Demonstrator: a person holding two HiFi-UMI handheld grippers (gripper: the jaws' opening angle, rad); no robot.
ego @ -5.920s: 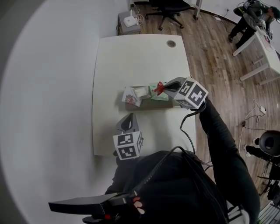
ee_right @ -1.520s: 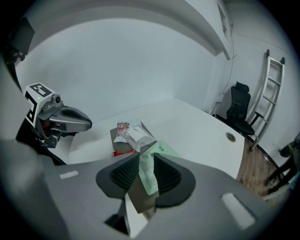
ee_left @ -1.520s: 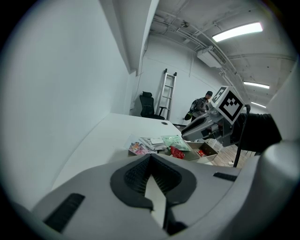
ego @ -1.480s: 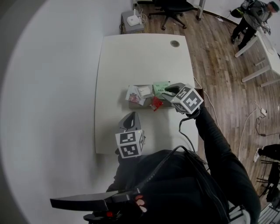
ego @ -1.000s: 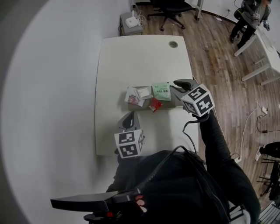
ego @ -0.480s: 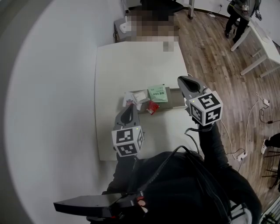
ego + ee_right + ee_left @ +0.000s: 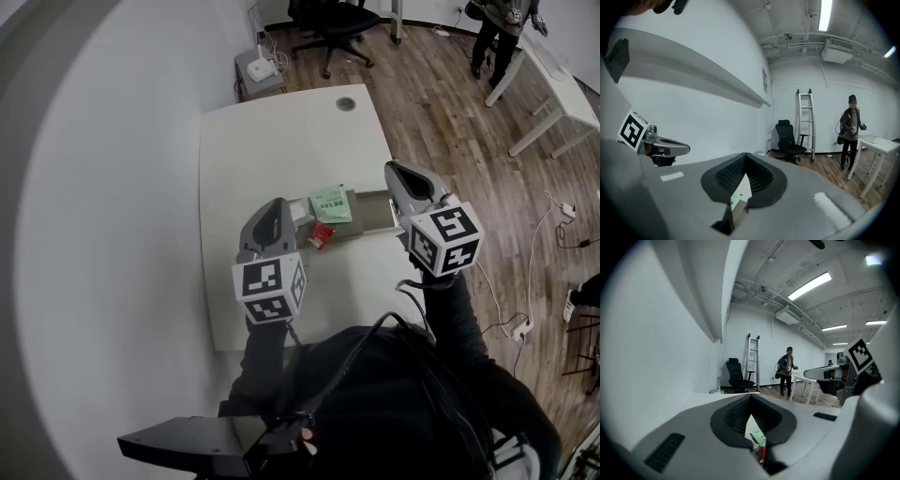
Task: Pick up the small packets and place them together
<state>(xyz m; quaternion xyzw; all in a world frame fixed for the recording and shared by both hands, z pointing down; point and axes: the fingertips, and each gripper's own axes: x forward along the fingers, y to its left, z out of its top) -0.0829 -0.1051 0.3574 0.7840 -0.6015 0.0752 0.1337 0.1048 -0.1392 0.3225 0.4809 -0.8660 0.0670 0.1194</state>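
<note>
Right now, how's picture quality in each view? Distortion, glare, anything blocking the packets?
Head view: heavy fisheye, table edges bow, light even; left gripper covers some packets, green packet and red packet clear. Left gripper view: dark round border, ceiling light blown out, shut jaws fill the bottom. Right gripper view: same border, ceiling tube clipped, right gripper jaws, just closed, fill the bottom.

Green packet, red packet, white table, brown wood-plank floor, black office chair
</note>
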